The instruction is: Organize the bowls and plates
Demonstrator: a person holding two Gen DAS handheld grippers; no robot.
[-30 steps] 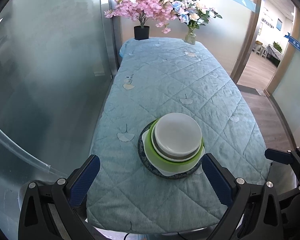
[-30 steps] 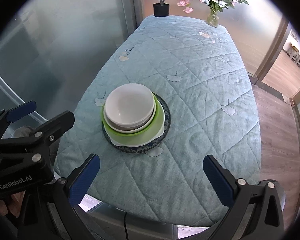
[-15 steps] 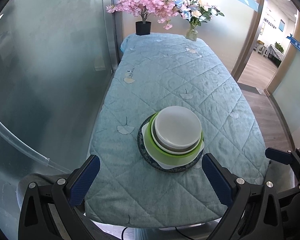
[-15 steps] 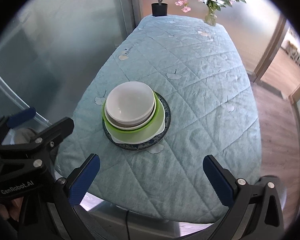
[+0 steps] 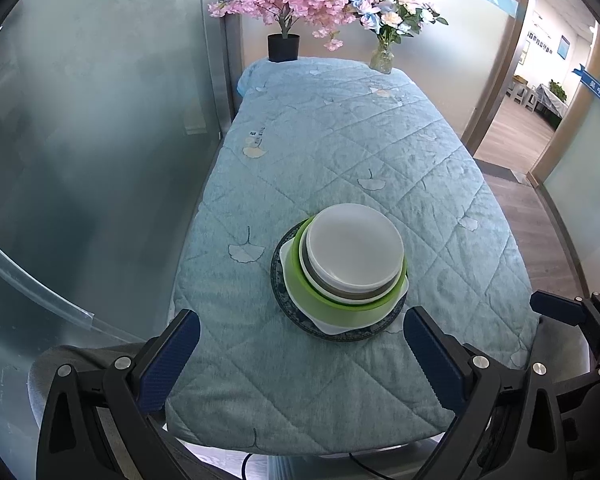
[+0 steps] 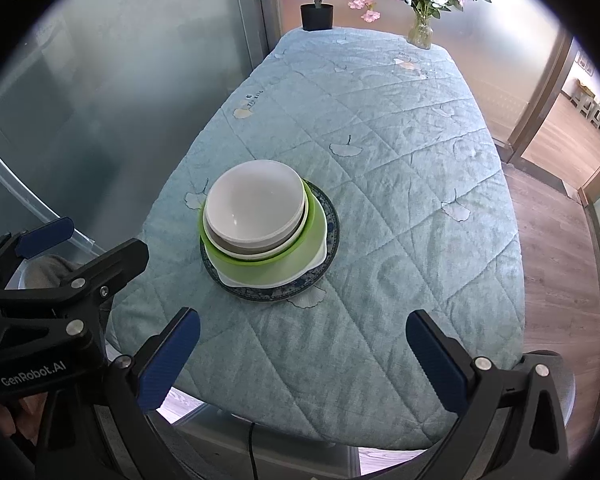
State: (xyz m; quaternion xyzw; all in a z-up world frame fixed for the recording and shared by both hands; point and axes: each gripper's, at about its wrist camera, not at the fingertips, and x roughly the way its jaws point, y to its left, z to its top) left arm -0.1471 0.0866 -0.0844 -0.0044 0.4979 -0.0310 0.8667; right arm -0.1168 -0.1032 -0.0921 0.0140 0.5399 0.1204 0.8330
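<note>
Blue quilted table now looks farther off: both grippers, left and right, have backed away, wide open and empty. Stacked bowls look done.

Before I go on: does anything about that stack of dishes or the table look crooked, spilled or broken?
Nothing spilled or broken. The stack sits slightly off-centre: the white bowl and green bowl lean toward the left of the blue patterned plate, leaving its right rim showing. Both tongs, left and right, are open and clear.
</note>
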